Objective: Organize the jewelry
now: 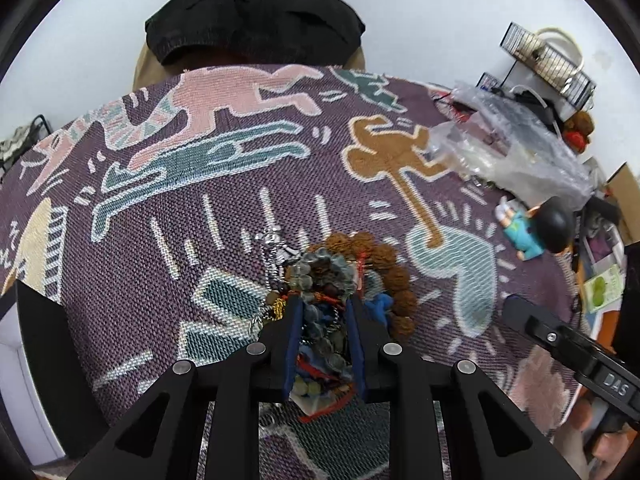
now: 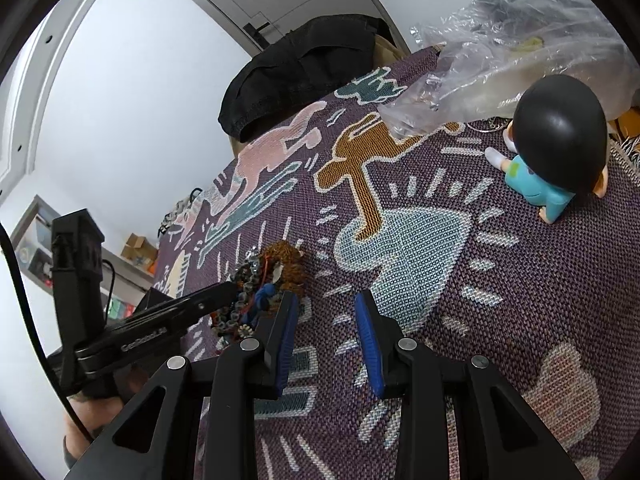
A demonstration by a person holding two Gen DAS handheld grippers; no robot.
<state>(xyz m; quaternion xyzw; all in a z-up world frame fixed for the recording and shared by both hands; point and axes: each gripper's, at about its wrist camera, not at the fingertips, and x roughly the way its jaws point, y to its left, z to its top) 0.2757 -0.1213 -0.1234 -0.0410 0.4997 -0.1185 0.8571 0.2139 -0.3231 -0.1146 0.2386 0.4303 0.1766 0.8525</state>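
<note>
A tangled heap of jewelry (image 1: 320, 268) lies on the patterned purple woven cloth (image 1: 180, 248): grey and dark bead bracelets, a brown walnut-bead bracelet (image 1: 396, 276), red cord, and a silver chain (image 1: 274, 240). My left gripper (image 1: 324, 304) points down into the heap, its blue pads pressed on a clump of bead strands. In the right wrist view the heap (image 2: 256, 292) sits just left of my right gripper (image 2: 325, 300). That gripper is open over bare cloth with nothing between its pads. The left gripper's fingers (image 2: 218, 294) reach into the heap from the left.
A doll figurine with black hair and blue clothes (image 2: 556, 152) lies at the right. Crumpled clear plastic bags (image 2: 500, 52) sit behind it. A black garment (image 1: 256, 20) hangs over a chair at the far edge. A wire rack (image 1: 548, 60) stands at the back right.
</note>
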